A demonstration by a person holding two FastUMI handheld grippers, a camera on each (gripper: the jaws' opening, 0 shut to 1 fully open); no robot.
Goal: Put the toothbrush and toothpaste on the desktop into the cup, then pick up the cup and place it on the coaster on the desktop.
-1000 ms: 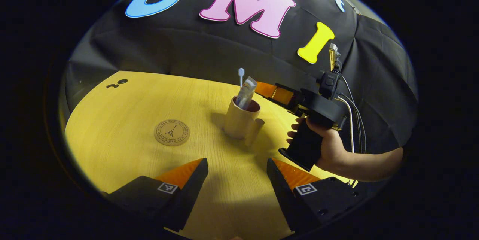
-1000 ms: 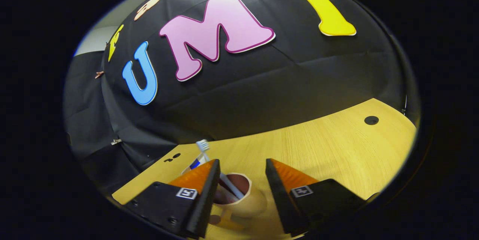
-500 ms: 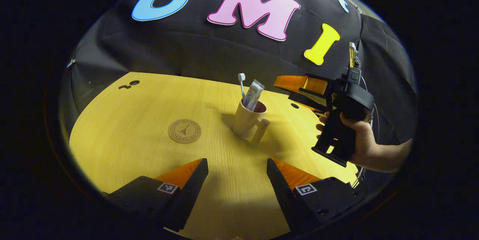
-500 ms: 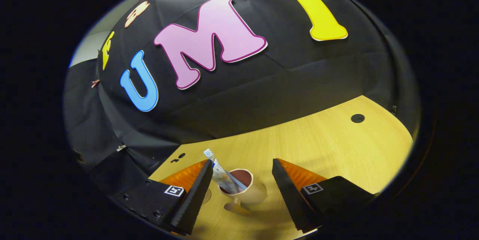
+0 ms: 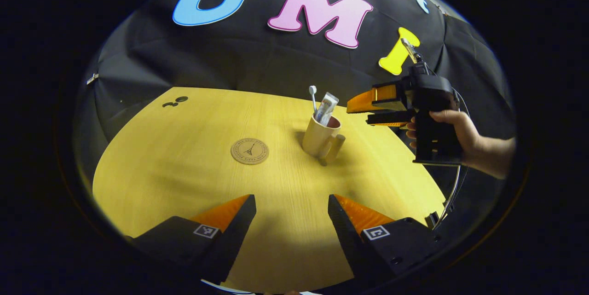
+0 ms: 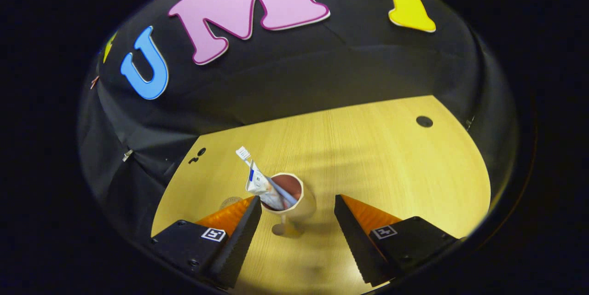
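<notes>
A hand (image 5: 462, 131) holds the right tool (image 5: 361, 110) level, gaping and empty, just beside the cup (image 5: 317, 137); left tool (image 5: 291, 221) gapes empty.

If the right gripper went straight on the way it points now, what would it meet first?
Probably the cup, which holds the toothbrush and toothpaste and sits between the right gripper's open fingers, slightly left of centre. Depth is uncertain.

The lower parts of the toothbrush (image 5: 313, 97) and toothpaste (image 5: 326, 107) sat hidden inside the cup (image 5: 317, 137). The coaster (image 6: 230, 202) was partly hidden behind the right hand-held gripper (image 6: 297, 233), its print too small to read.
</notes>
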